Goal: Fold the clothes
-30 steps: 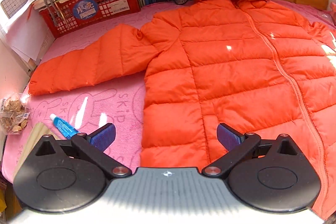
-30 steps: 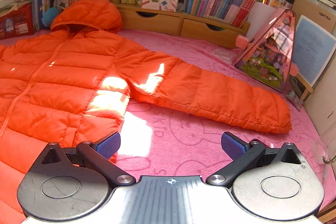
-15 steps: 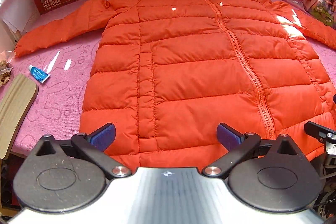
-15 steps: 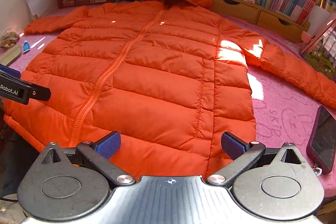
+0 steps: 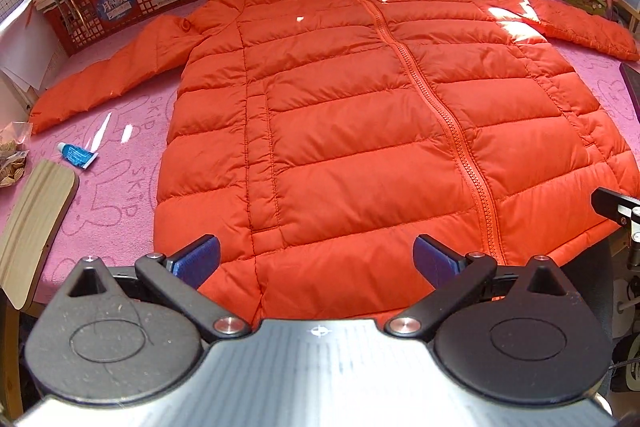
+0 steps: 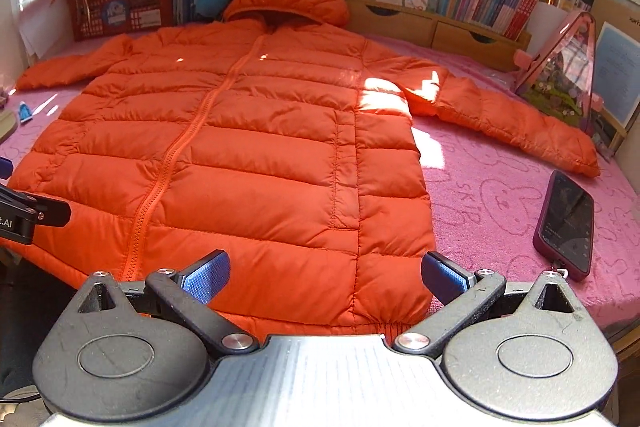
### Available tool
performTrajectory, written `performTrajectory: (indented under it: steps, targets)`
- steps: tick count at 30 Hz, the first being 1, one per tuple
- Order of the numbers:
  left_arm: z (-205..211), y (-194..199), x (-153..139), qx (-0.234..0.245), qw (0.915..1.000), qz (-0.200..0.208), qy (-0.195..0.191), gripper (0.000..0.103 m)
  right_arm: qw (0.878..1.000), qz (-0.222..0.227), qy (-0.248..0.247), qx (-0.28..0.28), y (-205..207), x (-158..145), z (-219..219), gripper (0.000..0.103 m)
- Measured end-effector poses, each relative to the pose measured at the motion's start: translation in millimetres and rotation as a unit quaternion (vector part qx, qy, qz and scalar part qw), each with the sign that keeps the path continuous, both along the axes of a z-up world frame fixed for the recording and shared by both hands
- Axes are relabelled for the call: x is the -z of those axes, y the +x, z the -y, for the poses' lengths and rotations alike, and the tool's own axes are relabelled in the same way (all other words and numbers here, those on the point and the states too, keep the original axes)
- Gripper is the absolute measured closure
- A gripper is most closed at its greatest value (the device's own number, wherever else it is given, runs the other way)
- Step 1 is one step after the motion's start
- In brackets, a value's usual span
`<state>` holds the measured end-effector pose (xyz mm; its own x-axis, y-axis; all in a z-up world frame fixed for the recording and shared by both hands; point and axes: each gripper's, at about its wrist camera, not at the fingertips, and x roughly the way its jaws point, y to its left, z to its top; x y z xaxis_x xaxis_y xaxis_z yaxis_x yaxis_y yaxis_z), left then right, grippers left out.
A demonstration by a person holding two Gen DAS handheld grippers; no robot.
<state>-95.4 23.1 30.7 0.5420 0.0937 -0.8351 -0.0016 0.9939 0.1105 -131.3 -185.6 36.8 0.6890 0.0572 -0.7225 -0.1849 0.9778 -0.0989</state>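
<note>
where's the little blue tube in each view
Left wrist: blue tube lies left of centre on the pink cloth, beside the orange jacket.
Right wrist: blue tube at the far left edge.
Shared landmark: the red basket, back left in both.

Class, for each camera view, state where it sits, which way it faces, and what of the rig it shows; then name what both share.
Left wrist: near the hem, facing the hood across the orange jacket; shows the open left hand-held gripper.
Right wrist: near the hem's right corner, facing likewise; shows the open right hand-held gripper, phone.
Shared: jacket, red basket.
</note>
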Motion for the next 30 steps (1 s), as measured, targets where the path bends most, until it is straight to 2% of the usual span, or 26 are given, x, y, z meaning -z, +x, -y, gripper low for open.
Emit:
performTrajectory:
  steps: [12, 30]
  targets:
    - [16, -28, -10, 0.018, 0.9996, 0.022, -0.009, 0.000, 1.000, 0.023, -0.004, -0.010, -33, -9, -2, 0.000]
    - [15, -33, -11, 0.015, 0.9993, 0.024, -0.024, 0.000, 0.999, 0.026, -0.012, -0.016, -41, -6, -8, 0.000]
